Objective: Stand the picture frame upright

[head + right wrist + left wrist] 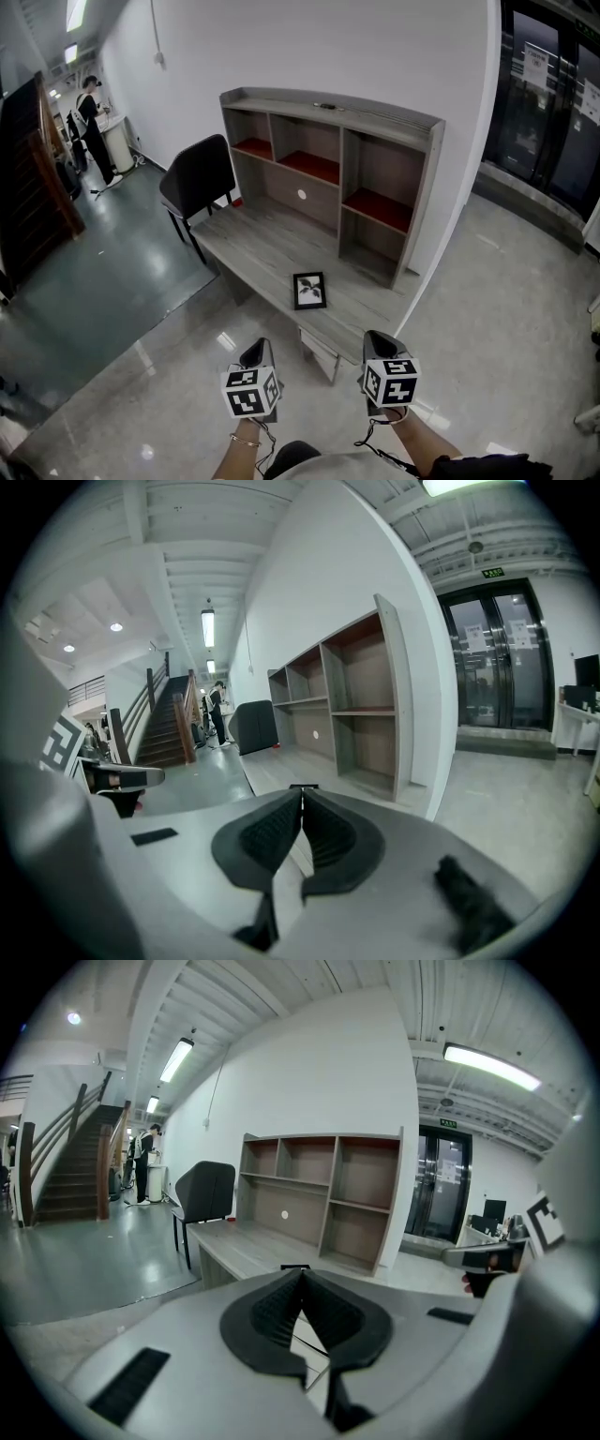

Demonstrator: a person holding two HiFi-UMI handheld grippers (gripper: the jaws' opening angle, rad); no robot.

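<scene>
A small black picture frame [309, 290] with a plant print lies flat on the grey desk [262, 246], near its front edge. Both grippers hang in the air short of the desk, well apart from the frame. My left gripper [255, 353] is shut with nothing in it, its jaws meeting at the tip [302, 1273]. My right gripper [380, 345] is also shut and empty, jaws pressed together [302, 791]. In both gripper views only a sliver of the frame's top edge shows above the jaws.
A grey shelf unit [328, 169] with red-floored compartments stands at the back of the desk against the white wall. A black chair [197, 178] sits at the desk's left end. A person [92, 127] stands far off at the left, near a staircase [66, 1162].
</scene>
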